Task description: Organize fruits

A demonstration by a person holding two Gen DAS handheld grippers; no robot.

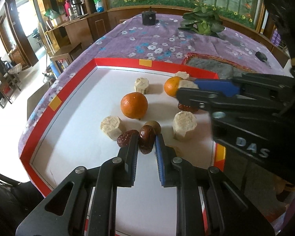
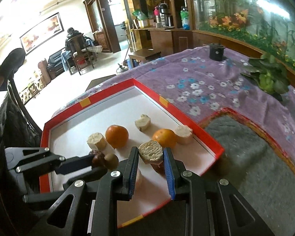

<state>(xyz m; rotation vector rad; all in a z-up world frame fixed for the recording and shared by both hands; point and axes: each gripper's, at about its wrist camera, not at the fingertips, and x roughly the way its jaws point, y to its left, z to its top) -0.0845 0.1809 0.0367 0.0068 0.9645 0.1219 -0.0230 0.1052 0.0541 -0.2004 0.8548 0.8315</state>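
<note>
A sorting of mixed pieces inside the red-rimmed tray (image 1: 116, 61) is judged to be in hand, with both tools at the moment of picking. On the left side, a dark red date (image 1: 146, 140) is framed by the left hand-held gripper (image 1: 147, 144); its jaws are narrowly parted and the date is set between the tips, touching or almost touching them, but whether it is really clamped cannot be told. A second date (image 1: 125, 137) and a small olive-brown fruit (image 1: 154, 126) lie just beside it, so a clean lift without dragging these neighbours is called for next. Further right, two oranges (image 1: 134, 105) (image 1: 172, 86) and several pale cut pieces (image 1: 112, 127) are spread on the white floor of the tray. On the right side, one pale cut chunk (image 2: 151, 151) is seen between the tips of the right hand-held gripper (image 2: 151, 152), whose jaws are moderately apart and appear to rest against it; a firm hold is likely but cannot be confirmed. The tray stands on the tabletop with a purple flowered cloth (image 2: 196, 78).
</note>
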